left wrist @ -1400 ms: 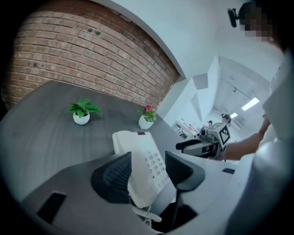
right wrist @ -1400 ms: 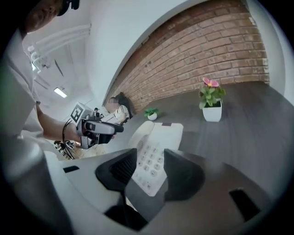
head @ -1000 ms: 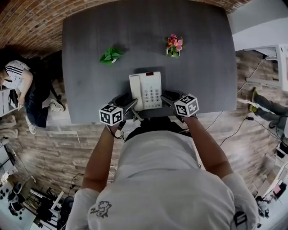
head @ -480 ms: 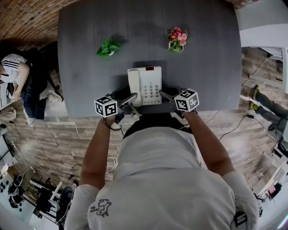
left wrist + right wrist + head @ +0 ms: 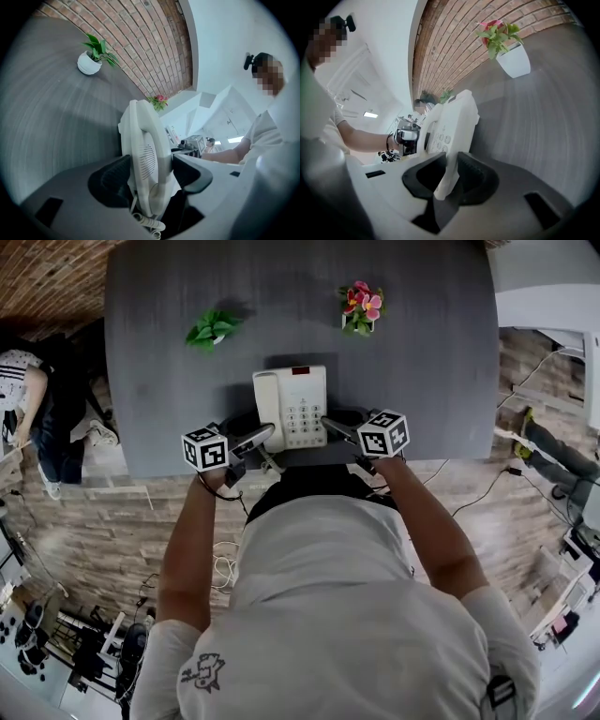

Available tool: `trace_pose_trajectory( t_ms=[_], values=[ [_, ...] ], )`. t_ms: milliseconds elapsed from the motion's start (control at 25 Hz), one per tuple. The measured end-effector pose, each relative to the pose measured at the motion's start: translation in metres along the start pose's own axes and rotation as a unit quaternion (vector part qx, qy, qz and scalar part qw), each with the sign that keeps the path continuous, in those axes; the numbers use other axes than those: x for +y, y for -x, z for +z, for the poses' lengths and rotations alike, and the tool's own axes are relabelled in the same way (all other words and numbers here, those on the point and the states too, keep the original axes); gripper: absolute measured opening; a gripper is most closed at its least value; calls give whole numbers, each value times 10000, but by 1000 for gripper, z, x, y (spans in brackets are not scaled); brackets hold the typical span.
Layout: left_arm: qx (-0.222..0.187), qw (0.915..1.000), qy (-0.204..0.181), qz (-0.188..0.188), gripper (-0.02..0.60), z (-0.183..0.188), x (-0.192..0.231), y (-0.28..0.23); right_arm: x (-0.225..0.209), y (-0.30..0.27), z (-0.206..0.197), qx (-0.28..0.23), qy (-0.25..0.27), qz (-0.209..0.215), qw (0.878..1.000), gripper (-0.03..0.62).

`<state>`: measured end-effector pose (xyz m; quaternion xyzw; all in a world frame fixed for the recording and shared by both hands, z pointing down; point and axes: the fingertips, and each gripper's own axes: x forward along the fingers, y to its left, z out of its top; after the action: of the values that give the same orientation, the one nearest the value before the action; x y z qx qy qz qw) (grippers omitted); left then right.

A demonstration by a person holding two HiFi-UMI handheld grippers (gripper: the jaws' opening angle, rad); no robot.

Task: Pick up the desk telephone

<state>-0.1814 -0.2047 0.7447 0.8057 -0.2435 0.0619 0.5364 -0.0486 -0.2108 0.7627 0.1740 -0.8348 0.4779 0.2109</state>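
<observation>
— Both grippers are sitting tighter against the phone's flanks than a second ago, and the right one's jaws have just been closing with the phone's right rim between them.

— Where is everything lying?

— The grey table (image 5: pixel 169 381) is carrying the desk telephone (image 5: pixel 292 407) close to its near edge, well apart from the green plant (image 5: pixel 211 329) and the flowering plant (image 5: pixel 361 307) at the back. No lift is showing yet. The left gripper (image 5: pixel 255 439) is clamping the handset side, with pads pressing on both faces. The right gripper (image 5: pixel 336 427) is pinching only the thin rim beside the keypad.

— What is threatening the lift?

— Probably that rim. It is giving the right pads little to bite, so the base may be slipping and tipping as it rises. The handset also looks merely cradled, so an uneven pull could be freeing it, leaving it dangling on the coiled cord (image 5: pixel 147 225).

— And the arms?

— Both forearms are reaching forward from the body and converging on the phone. Each gripper is pointing slightly downward, rolled so its jaws are straddling the phone's edge.
</observation>
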Motion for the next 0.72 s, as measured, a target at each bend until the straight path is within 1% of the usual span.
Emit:
trace_pose_trajectory(
  t_ms=[120,200,320,400,480,720],
  values=[
    [-22,10000,9,92,291,1,-1,-1,-1,1,1,6,-220,18,9998,78],
    [74,9997,-30,214,284,1,-3,-1,-1,1,1,42,-273,-71,9996,77],
    [234,9991,-190,294,281,3,-8,-1,0,4,2,19,-316,-169,9994,74],
    [228,9989,-282,298,279,6,-13,0,4,7,7,-80,-317,-200,9993,72],
    [156,9988,-366,298,279,11,-20,5,10,11,13,-160,-244,-240,9993,72],
    [53,9962,-786,385,279,26,-48,21,37,26,33,-369,106,-442,9983,72]
  ],
)
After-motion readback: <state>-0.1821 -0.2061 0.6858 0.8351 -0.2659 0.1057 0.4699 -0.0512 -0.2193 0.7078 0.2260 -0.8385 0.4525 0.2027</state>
